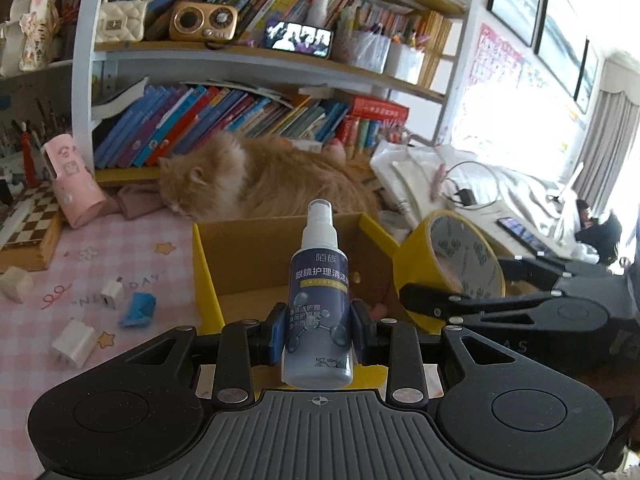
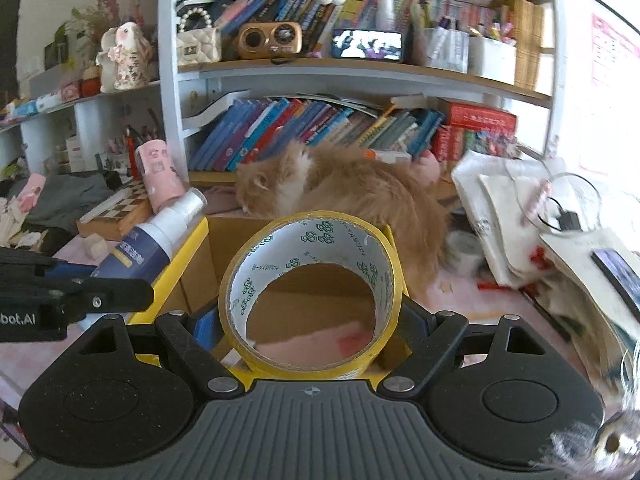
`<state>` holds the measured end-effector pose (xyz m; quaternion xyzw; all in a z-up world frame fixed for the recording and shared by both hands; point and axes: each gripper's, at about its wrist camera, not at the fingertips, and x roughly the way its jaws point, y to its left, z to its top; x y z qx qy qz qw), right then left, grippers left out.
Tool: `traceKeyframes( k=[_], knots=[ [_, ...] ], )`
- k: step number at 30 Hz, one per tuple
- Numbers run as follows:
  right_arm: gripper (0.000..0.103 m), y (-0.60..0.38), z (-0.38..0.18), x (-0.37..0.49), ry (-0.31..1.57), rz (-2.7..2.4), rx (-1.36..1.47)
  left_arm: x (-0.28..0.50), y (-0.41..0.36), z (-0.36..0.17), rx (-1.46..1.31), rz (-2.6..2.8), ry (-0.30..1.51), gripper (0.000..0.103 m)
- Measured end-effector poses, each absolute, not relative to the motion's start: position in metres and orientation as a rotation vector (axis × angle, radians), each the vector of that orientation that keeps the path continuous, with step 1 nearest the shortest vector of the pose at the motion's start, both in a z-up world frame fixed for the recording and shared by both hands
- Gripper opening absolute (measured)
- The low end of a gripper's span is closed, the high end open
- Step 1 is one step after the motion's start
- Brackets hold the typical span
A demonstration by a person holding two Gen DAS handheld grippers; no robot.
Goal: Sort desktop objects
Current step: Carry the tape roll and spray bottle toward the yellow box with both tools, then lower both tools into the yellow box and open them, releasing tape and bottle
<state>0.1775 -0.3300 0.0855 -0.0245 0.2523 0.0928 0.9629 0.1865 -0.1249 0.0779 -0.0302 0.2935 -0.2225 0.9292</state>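
The light, slippery spray bottle (image 1: 319,304) is clenched mid-body by the left claw (image 1: 319,338), and the stiff tape roll (image 2: 316,296) is clamped across its rim by the right claw (image 2: 310,320).

left gripper (image 1: 319,334) – fingers clamped on spray bottle (image 1: 319,300) | right gripper (image 2: 310,326) – fingers clamped on tape roll (image 2: 312,292)

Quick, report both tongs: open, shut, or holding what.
Left tongs: shut on the spray bottle.
Right tongs: shut on the tape roll.
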Motion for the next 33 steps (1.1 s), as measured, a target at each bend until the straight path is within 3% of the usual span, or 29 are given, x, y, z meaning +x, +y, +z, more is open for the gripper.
traceKeyframes(
  k=[10,19,26,33],
  knots=[
    [0.083,-0.330,0.070,0.245,0.575,0.334,-0.194,0.225,-0.152,0.062,0.036,-0.393,0.642,0.031],
    [0.083,-0.309,0.030,0.300,0.754,0.446,-0.495,0.262,-0.170,0.026,0.114,-0.337,0.766,0.031],
    [0.084,-0.289,0.005,0.309,0.795,0.557,-0.711,0.267,-0.184,0.017,0.170,-0.300,0.762,0.031],
    [0.084,-0.288,0.001,0.314,0.784,0.603,-0.701,0.264,-0.188,0.023,0.179,-0.296,0.712,0.033]
  ],
)
